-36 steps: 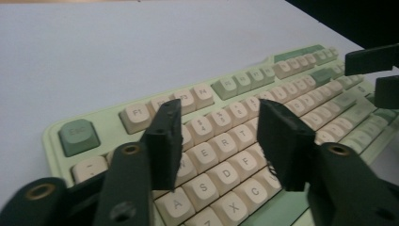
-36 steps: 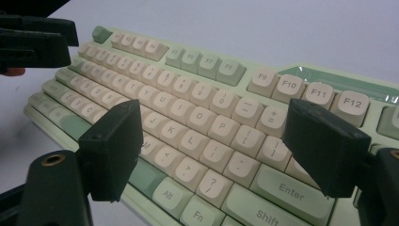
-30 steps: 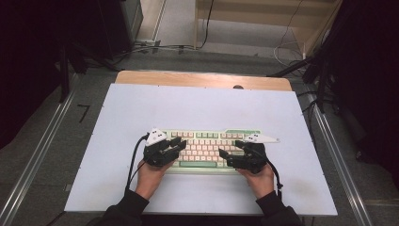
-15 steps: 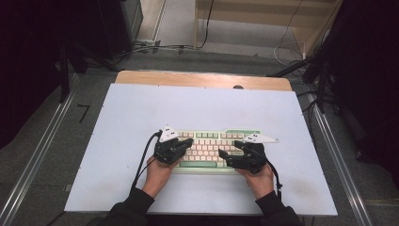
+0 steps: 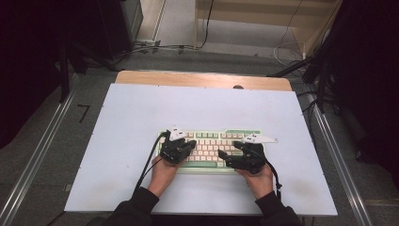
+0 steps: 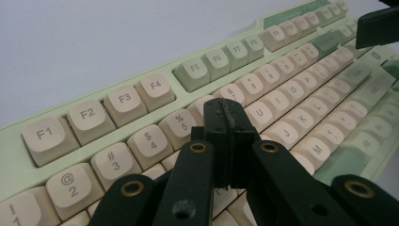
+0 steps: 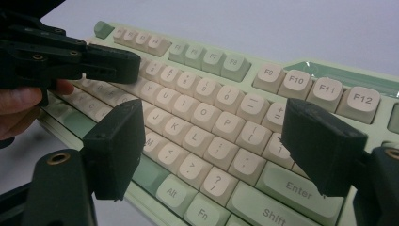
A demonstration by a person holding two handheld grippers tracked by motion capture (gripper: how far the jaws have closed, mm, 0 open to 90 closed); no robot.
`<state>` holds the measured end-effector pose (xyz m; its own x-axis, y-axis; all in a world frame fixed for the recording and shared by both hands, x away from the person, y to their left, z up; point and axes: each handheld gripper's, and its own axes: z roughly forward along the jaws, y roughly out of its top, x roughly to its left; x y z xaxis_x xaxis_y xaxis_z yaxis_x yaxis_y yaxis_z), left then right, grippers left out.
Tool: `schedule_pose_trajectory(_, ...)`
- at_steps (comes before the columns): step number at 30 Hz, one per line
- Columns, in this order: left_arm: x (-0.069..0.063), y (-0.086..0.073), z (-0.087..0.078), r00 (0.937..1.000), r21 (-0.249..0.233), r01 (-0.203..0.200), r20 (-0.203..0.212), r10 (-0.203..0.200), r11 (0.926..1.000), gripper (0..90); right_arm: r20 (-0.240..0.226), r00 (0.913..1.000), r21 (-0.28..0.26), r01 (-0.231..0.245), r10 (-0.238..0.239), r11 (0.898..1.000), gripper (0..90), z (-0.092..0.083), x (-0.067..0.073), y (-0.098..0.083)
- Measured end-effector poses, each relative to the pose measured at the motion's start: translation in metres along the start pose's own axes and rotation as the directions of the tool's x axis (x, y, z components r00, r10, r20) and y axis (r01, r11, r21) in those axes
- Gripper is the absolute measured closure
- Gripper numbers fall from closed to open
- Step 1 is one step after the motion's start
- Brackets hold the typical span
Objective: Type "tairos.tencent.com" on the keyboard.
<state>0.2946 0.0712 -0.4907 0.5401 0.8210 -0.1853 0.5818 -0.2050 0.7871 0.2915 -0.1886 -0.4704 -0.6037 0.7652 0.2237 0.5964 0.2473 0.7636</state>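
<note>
Black jaws, left gripper (image 6: 225,123): pressed flat together with nothing between them, the joined tip poised over the number row of the keyboard (image 5: 207,149), near the 5 and 6 keys; whether it touches a keycap cannot be told.
Black jaws, right gripper (image 7: 207,146): spread wide and empty, hanging over the keyboard's letter block toward its Enter end, clear of the keycaps.
Left gripper, from above (image 5: 178,149): over the left half of the keyboard, cable trailing back along the forearm.
Right gripper, from above (image 5: 244,157): over the right half of the keyboard, at its near edge.
Keyboard: pale green case with cream keycaps and green modifier keys, lying flat and square to the person, the function row on its far side.
Table (image 5: 141,113): light grey-blue top beneath the keyboard, bare all around it; a wooden strip lies beyond the keyboard at the far edge.
Risk, mis-strike: the closed tip looks about as wide as a keycap, so a slightly off-centre descent would probably press two neighbouring keys.
Risk, slide: a slanted push could shove the light keyboard across the smooth top.
Risk, snag: the wide right jaws could catch a keycap edge if lowered carelessly.
</note>
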Motion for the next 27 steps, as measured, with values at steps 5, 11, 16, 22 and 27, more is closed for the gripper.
schedule_pose_trajectory(5, 0.0, 0.0, 0.0, 1.0, 0.003, -0.001, -0.004, 0.001, 1.0, 90.0, 0.001, 1.0, 0.003, -0.001, 0.001, 1.0, 20.7, 0.0, 0.0, 0.0)
schedule_pose_trajectory(11, 0.0, 0.001, 0.001, 1.0, 0.009, -0.001, -0.004, 0.001, 1.0, 90.0, 0.002, 1.0, 0.002, -0.002, 0.002, 1.0, 21.0, 0.0, -0.001, 0.0)
schedule_pose_trajectory(16, 0.0, 0.001, 0.002, 1.0, 0.027, -0.004, -0.005, 0.004, 0.9996, 90.0, 0.001, 1.0, 0.0, 0.002, -0.002, 1.0, 21.2, 0.0, 0.0, 0.0)
schedule_pose_trajectory(22, 0.0, 0.003, -0.006, 0.9993, -0.019, 0.018, 0.031, -0.018, 0.9996, 90.0, 0.002, 1.0, 0.005, 0.001, -0.001, 1.0, 21.2, 0.0, 0.0, 0.0)
schedule_pose_trajectory(27, 0.002, 0.007, -0.017, 0.9973, -0.084, 0.041, 0.064, -0.035, 0.9956, 66.6, 0.004, 1.0, 0.004, -0.002, 0.002, 1.0, 21.5, 0.0, -0.001, -0.001)
